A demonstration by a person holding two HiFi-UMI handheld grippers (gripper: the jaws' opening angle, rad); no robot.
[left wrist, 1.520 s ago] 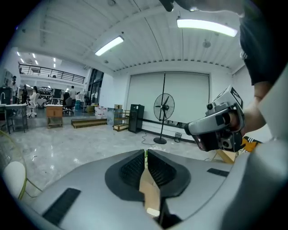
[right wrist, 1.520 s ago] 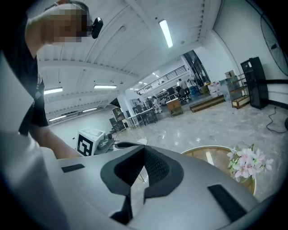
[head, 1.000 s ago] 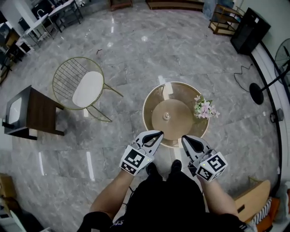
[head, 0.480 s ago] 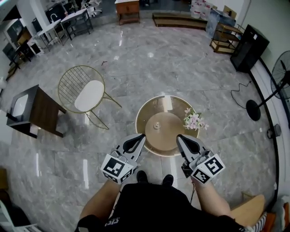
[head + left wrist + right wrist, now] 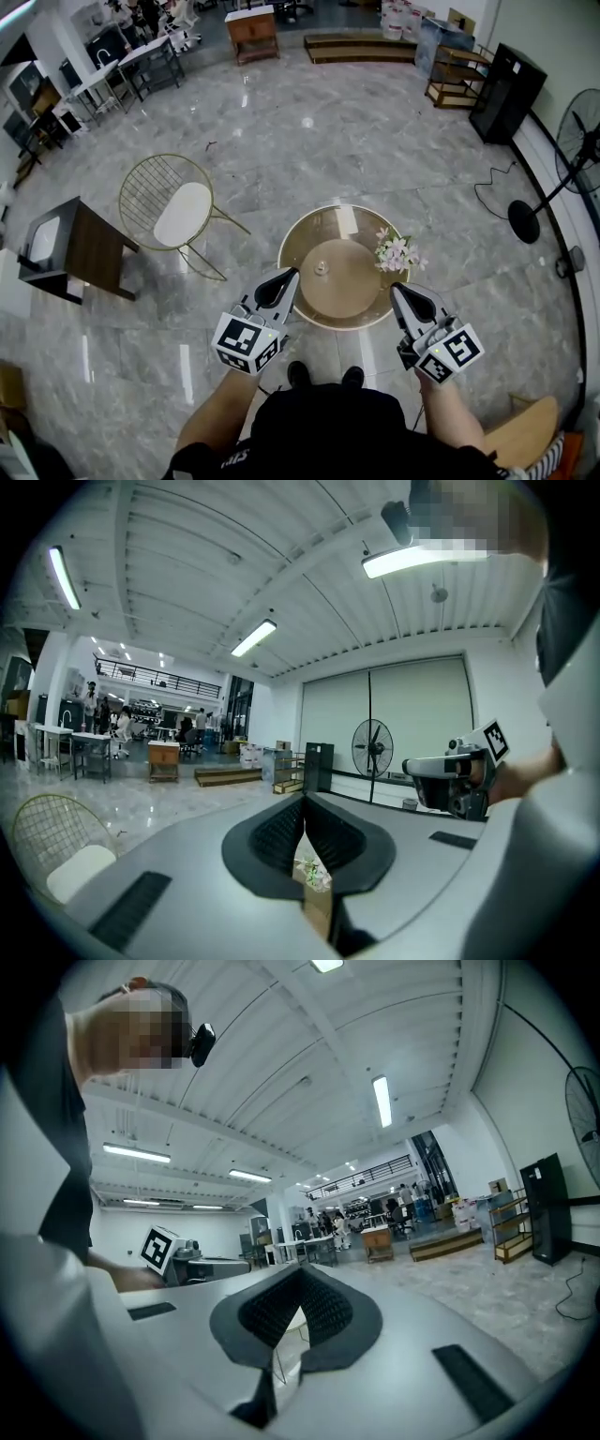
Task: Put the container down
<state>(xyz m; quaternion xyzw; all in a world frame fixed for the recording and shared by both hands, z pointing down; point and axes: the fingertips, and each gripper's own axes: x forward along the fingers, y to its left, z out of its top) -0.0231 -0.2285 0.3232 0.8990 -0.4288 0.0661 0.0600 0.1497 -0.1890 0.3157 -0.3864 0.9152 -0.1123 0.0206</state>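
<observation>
While the left gripper (image 5: 287, 276) and right gripper (image 5: 398, 292) hang clenched, empty, flowers (image 5: 395, 253) top the round table (image 5: 345, 286).

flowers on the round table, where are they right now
In the head view the flowers sit at the right edge of the round table, just ahead of the right hand-held gripper.

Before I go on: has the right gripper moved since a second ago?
Yes. Against the round table, the right gripper has shifted right, from the near rim's middle toward the right edge.
</observation>
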